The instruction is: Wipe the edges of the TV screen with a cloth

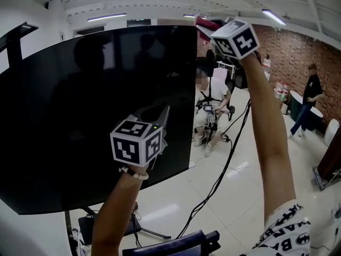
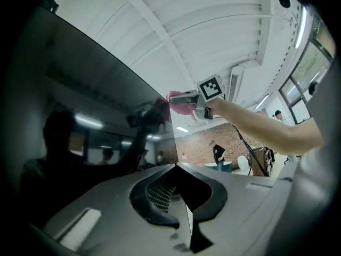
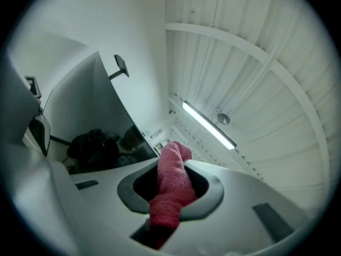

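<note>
Overhead, fuzzy red cloth (image 3: 170, 188) pinched in right tool (image 3: 175, 156); grey left tool (image 2: 178, 169) closed.

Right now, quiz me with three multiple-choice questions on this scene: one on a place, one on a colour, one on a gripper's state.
1. Where is the right gripper against the TV screen?
A. At its lower left corner
B. At its upper right corner
C. Down by its stand

2. What colour is the cloth?
A. Blue
B. White
C. Pinkish red

3. What state is the right gripper in?
A. Shut on the cloth
B. Open and empty
C. Shut on a cable

Answers:
1 B, the head view shows it raised at the screen's top right corner.
2 C, the right gripper view shows pinkish-red fabric.
3 A, the cloth sits pinched between the jaws and sticks out past them.
</note>
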The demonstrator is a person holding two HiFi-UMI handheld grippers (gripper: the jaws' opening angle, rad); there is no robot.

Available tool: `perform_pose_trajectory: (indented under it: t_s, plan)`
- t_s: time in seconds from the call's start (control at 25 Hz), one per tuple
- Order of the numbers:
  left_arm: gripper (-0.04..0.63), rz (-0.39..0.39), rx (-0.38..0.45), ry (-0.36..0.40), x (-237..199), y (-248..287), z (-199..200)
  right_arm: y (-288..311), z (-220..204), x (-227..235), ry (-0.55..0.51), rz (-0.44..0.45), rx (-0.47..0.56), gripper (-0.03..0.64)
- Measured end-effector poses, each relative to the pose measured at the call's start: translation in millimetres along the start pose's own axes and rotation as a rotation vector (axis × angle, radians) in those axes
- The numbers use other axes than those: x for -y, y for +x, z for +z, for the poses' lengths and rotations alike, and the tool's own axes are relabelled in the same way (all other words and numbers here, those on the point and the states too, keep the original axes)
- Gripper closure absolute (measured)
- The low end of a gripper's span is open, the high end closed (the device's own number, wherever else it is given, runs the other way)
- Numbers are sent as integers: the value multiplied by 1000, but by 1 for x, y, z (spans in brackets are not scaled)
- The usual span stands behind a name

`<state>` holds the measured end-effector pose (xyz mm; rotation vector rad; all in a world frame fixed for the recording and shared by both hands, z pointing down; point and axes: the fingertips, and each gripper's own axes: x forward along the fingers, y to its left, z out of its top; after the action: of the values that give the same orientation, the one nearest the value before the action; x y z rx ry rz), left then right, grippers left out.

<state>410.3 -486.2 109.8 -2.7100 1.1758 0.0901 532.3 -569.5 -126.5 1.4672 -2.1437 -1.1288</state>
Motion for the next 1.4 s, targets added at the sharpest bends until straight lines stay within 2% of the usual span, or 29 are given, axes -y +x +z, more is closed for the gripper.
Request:
perform_pose_trajectory:
  t_s: [0.16, 0.28, 0.32, 0.4, 0.52, 0.68, 0.8, 0.88, 1.04, 1.2, 1.28, 1.4]
  plan:
    - [595, -4, -7, -1, -5, -5, -2, -7, 35, -5, 162, 83, 143, 541]
    - [594, -6, -5, 1, -9, -8, -1, -8, 48, -14, 383, 194, 239, 541]
    - [595, -9, -5, 4, -10, -9, -1, -7, 45, -12, 444, 203, 244, 541]
    - [594, -13, -6, 7, -13, -12, -2, -2, 31, -4, 472, 150, 192, 541]
    - [595, -15, -8, -1, -17, -16, -6, 0, 15, 6, 400, 54, 86, 541]
    - [594, -24, -5, -16, -17, -18, -9, 4, 11, -2, 263, 6, -34, 541]
    - [595, -27, 6, -18, -22, -24, -4, 10, 14, -7, 210, -24, -98, 541]
    - [594, -22, 11, -18, -26, -31, -1, 13, 23, -17, 188, -6, -102, 541]
    - [594, -6, 25, -13, -34, -48, 5, 13, 56, -49, 147, 85, -53, 541]
    - [594, 23, 37, -2, -52, -73, 11, 20, 89, -81, 84, 122, -22, 541]
    - [595, 33, 38, -1, -62, -88, 11, 25, 104, -96, 44, 125, -24, 541]
    - [594, 47, 36, 4, -74, -113, 11, 28, 121, -114, -97, 79, -76, 541]
